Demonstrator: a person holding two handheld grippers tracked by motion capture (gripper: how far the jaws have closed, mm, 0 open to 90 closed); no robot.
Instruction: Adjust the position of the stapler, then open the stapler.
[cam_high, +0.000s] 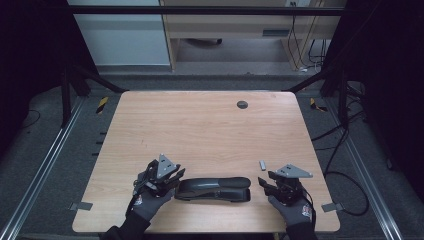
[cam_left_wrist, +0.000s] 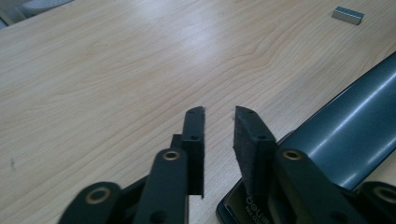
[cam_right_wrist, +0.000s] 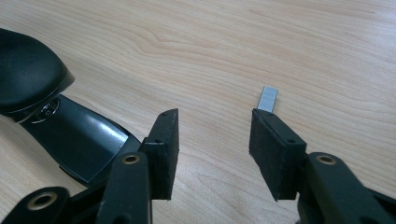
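A: How do the two tongs stand?

B: The left gripper (cam_left_wrist: 219, 114) has a narrow gap between its jaws, with bare table (cam_high: 200, 125) showing through it and nothing between the pads. Its right jaw sits just beside the near end of the black stapler (cam_left_wrist: 355, 130); I cannot tell if it touches.

A: And the other one?

B: The right gripper (cam_right_wrist: 215, 121) stands wider apart, and it grips nothing either. A small strip of staples (cam_right_wrist: 269, 99) lies on the wood just past the tip of its right jaw, apart from the pads.

A: Where is the stapler itself?

B: From the high view the stapler (cam_high: 215, 189) lies flat near the table's front edge, lengthwise between the two hands. The left gripper (cam_high: 162, 177) is at its left end; the right gripper (cam_high: 272, 184) is just off its right end, not touching.

A: Any box or tray?

B: I see none that holds anything. The strip of staples (cam_high: 262, 165) lies loose on the table behind the right gripper.
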